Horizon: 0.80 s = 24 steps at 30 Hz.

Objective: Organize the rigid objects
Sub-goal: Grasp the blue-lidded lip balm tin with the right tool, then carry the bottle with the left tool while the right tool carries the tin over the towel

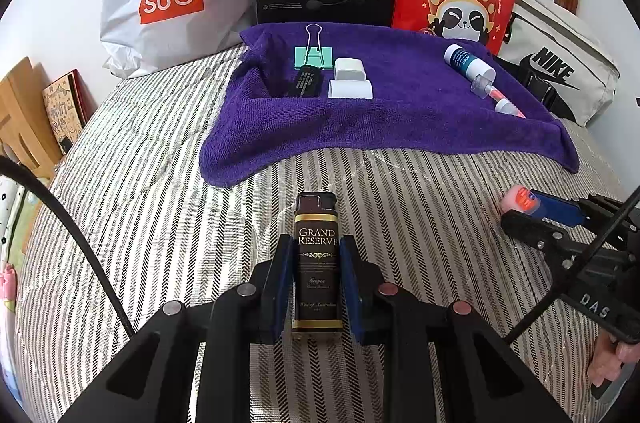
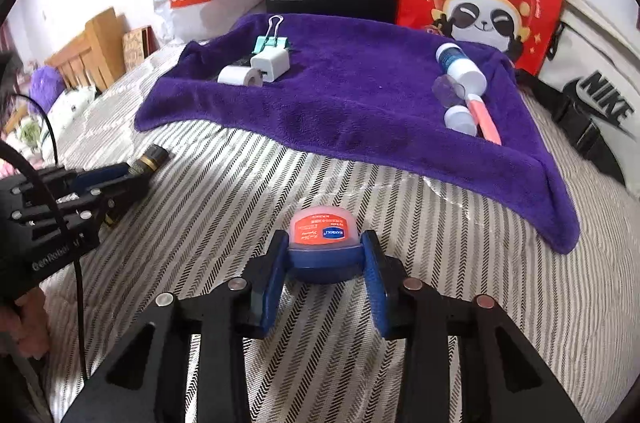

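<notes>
The left gripper pinches a dark Grand Reserve box lying on the striped bedcover; the right gripper clamps a small balm jar. Both pickups look under way; next comes lifting each forward onto the purple towel ahead.

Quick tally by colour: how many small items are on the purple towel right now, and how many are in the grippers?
On the purple towel:
White: 3 (charger, tape roll, small cap)
Mint green: 1 (binder clip)
Black: 1 (flat item)
Blue-white: 1 (bottle)
Pink: 1 (tube)
Held in grippers:
Dark: 1 (Grand Reserve bottle)
Pink-blue: 1 (balm jar)
Total: 9
</notes>
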### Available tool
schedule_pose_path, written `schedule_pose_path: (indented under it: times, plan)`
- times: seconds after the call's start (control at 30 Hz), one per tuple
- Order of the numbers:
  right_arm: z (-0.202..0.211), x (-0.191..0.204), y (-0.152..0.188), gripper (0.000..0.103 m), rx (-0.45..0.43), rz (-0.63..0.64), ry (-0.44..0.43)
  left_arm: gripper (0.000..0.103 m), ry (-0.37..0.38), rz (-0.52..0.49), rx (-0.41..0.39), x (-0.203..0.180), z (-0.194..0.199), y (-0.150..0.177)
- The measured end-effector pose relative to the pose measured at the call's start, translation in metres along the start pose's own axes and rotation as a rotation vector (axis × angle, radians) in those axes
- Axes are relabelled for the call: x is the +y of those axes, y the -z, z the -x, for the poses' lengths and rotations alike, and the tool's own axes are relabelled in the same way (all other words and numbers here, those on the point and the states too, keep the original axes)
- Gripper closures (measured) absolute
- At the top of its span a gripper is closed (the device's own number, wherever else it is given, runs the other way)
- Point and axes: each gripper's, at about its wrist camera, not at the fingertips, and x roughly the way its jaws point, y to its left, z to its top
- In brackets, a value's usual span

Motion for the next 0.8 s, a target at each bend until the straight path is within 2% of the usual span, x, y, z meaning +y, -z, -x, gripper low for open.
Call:
schedule_pose_path:
  times: [0.3,0.43,0.57,0.8]
  plan:
    - [0.011,-0.009,0.009,0.067,0.015,0.004,-0.047,0.081,0.034,0.023,-0.002,0.006,0.001,0.0]
    - [0.012,-0.012,0.014,0.066,-0.005,0.007,-0.037,0.08,0.011,0.005,0.0,0.003,0.0,0.0]
    - [0.011,-0.005,0.014,0.066,0.001,0.046,0.011,0.081,0.012,0.006,0.0,0.002,0.0,-0.001]
    - [0.012,-0.01,0.014,0.066,0.0,0.017,-0.033,0.081,0.017,0.004,0.015,0.003,0.0,-0.003]
